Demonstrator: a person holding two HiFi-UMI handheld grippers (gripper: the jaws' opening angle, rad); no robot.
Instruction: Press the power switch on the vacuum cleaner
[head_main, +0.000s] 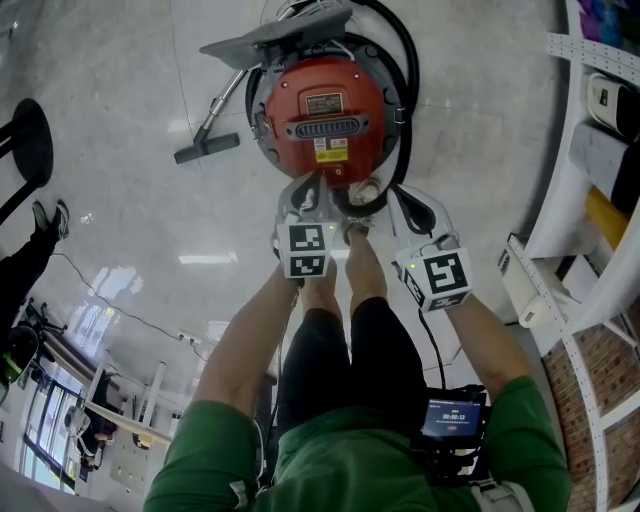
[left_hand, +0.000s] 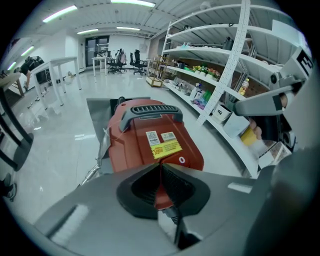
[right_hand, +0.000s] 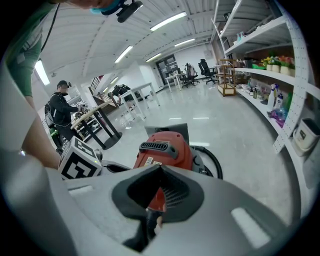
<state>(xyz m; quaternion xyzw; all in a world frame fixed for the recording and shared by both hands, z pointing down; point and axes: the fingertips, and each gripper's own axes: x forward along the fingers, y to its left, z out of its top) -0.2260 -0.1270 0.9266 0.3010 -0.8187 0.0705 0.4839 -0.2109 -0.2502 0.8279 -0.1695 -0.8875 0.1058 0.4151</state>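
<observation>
Both grippers empty, jaws closed.

- Left gripper (left_hand: 161, 164): jaws pressed together at the tips, nothing between them. The red body shows through the gap lower down, between the pads.
- Right gripper (right_hand: 160, 169): jaws likewise clenched tip to tip, holding nothing.
- Vacuum cleaner (head_main: 325, 105): red round body on the floor (head_main: 120, 230), just ahead of my feet, with shelves (head_main: 590, 150) to its right. A black hose (head_main: 408, 60) loops round its far and right side. The floor nozzle (head_main: 207, 147) lies to its left.
- In the head view, the left gripper sits over the near edge of the vacuum cleaner; I cannot tell if it touches. The right gripper is just beside it, off to the right.
- I cannot pick out the power switch with certainty.
</observation>
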